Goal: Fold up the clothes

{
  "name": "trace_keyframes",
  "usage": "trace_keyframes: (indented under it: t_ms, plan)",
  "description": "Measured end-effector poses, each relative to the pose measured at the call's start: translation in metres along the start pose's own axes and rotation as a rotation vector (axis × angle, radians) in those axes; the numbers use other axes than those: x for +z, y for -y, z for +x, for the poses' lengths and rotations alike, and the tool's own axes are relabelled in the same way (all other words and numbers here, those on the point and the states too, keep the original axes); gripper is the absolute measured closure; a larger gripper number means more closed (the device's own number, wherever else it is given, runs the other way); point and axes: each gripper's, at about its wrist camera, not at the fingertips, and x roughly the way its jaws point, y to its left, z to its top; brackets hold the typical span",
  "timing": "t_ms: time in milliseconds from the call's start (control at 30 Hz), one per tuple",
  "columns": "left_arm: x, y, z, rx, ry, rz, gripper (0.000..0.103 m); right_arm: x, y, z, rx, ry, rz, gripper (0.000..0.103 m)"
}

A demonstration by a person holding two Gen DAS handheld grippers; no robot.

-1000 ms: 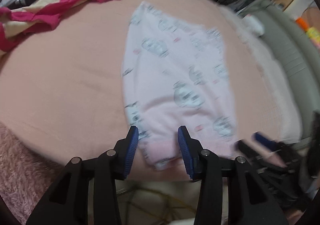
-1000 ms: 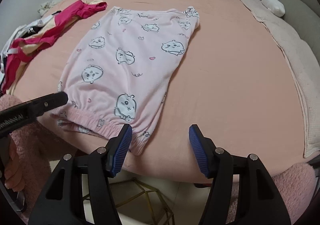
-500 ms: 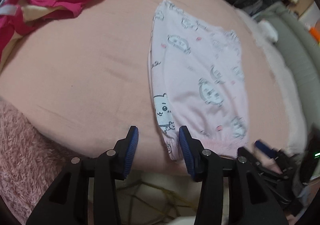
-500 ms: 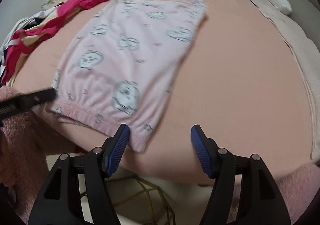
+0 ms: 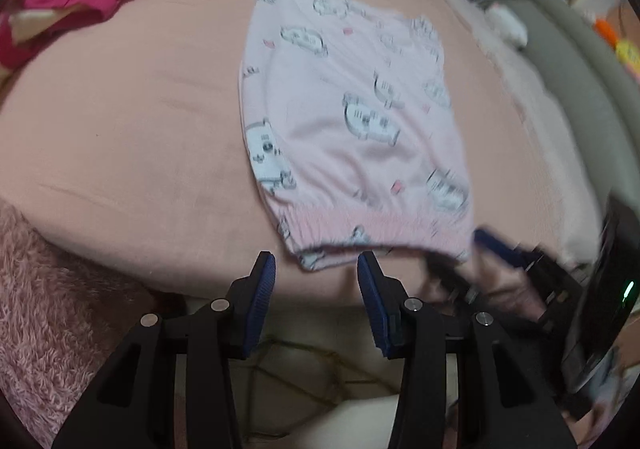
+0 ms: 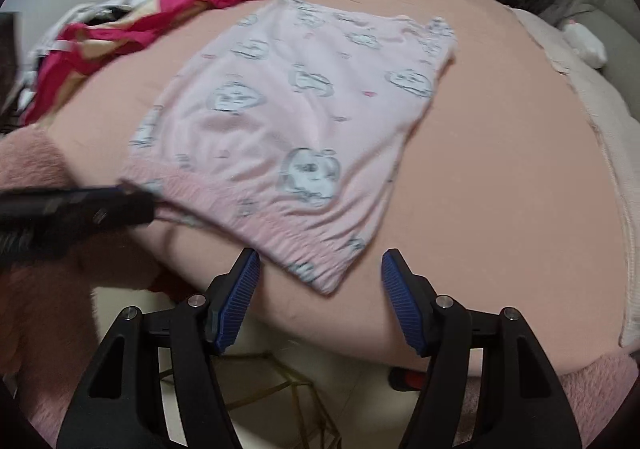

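Now I have a pink top lying flat on the bed, with its stretchy hem near the edge closest to me. My left gripper is open and holds nothing, and the hem's left corner sits just in front of its gap. My right gripper is open too, with jaws that have just been opening, and the hem's right corner lies just ahead of them, not pinched. I think the step is to grab both hem corners so I can fold the top away from me. To do it well, I should slide each lower finger under the cloth and catch both layers, not just the top one. I should pinch the thick hem band, since it is easy to hold. Both hands should close at about the same time, so the cloth does not get pulled crooked. Then I should lift a little and carry the hem straight to the far edge. The red clothes lie far off to the left, so they should not get in my way.
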Motion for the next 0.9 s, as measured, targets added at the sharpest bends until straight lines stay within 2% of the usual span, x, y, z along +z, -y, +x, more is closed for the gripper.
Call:
trace_keyframes:
  t_ms: [133, 233, 300, 333, 433, 467, 500, 600, 700, 767, 833, 900]
  plan:
    - [0.005, 0.01, 0.005, 0.05, 0.033, 0.041, 0.059, -0.003, 0.015, 0.005, 0.056, 0.004, 0.081, 0.039]
    - [0.006, 0.017, 0.01, 0.08, 0.038, 0.094, 0.062, -0.003, 0.018, 0.003, 0.039, 0.018, 0.065, 0.049]
    - [0.004, 0.022, 0.011, 0.108, 0.042, 0.142, 0.076, -0.004, 0.017, 0.003, 0.038, 0.018, 0.063, 0.055]
    - [0.004, 0.024, 0.01, 0.122, 0.042, 0.165, 0.078, -0.005, 0.017, 0.004, 0.036, 0.017, 0.057, 0.058]
    - [0.006, 0.025, 0.005, 0.132, 0.052, 0.173, 0.087, -0.009, 0.016, 0.002, 0.014, 0.033, 0.027, 0.078]
    - [0.006, 0.02, 0.0, 0.116, 0.059, 0.152, 0.088, -0.01, 0.016, -0.001, 0.007, 0.039, 0.026, 0.087]
    - [0.006, 0.016, -0.003, 0.097, 0.063, 0.133, 0.092, -0.012, 0.017, -0.004, 0.008, 0.044, 0.029, 0.091]
    - [0.006, 0.009, -0.012, 0.078, 0.078, 0.098, 0.092, -0.013, 0.017, -0.013, 0.021, 0.057, 0.023, 0.095]
    - [0.007, 0.003, -0.014, 0.089, 0.082, 0.072, 0.093, -0.014, 0.017, -0.024, 0.047, 0.069, 0.042, 0.097]
    - [0.007, -0.004, -0.013, 0.092, 0.072, 0.053, 0.093, -0.014, 0.017, -0.028, 0.015, 0.071, 0.039, 0.097]
    - [0.008, -0.011, -0.008, 0.085, 0.04, 0.026, 0.092, -0.017, 0.019, -0.025, 0.002, 0.043, 0.05, 0.097]
    - [0.008, -0.02, -0.006, 0.053, 0.006, -0.018, 0.088, -0.024, 0.028, -0.016, 0.047, -0.023, 0.093, 0.097]
